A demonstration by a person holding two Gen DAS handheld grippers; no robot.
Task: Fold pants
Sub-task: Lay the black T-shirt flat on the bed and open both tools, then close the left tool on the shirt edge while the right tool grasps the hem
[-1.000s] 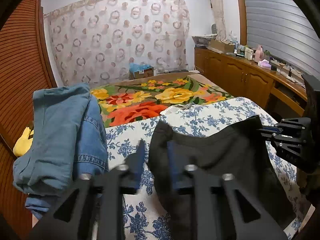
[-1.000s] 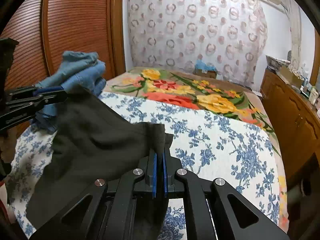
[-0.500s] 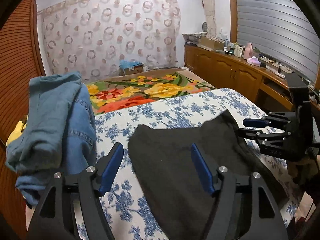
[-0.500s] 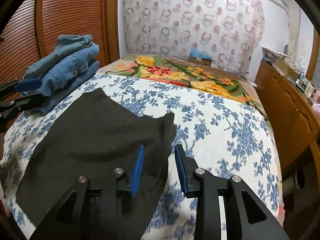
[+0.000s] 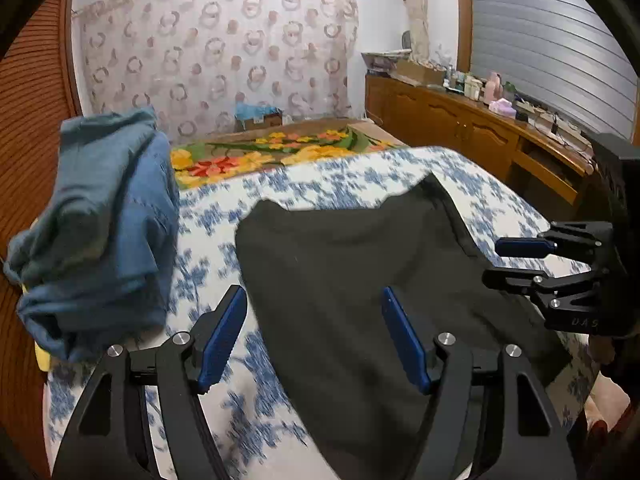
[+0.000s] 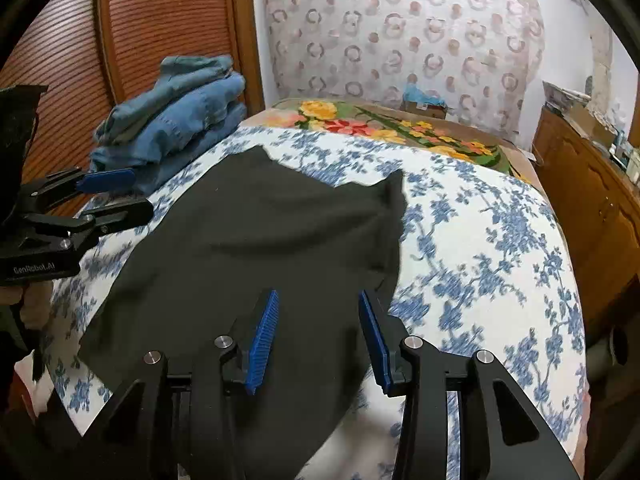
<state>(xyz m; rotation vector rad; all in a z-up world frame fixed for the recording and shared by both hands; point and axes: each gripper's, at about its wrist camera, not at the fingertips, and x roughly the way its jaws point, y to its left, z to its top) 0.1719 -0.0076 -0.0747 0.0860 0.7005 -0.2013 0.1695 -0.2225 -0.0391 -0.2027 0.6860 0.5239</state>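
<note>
Dark pants lie spread flat on the blue-flowered bedspread; they also show in the right wrist view. My left gripper is open and empty, above the near left part of the pants. My right gripper is open and empty, over the near right edge of the pants. Each gripper shows in the other's view, open: the right one at the pants' right side, the left one at their left side.
A pile of folded blue jeans sits on the bed's left side, against a brown slatted wardrobe. A bright flowered blanket lies further up the bed. A wooden cabinet with clutter runs along the right.
Both grippers were shut on the dark pants a second ago. They have let go and opened wide, and the pants now lie flat on the bed. Both grippers have drawn back a little.
</note>
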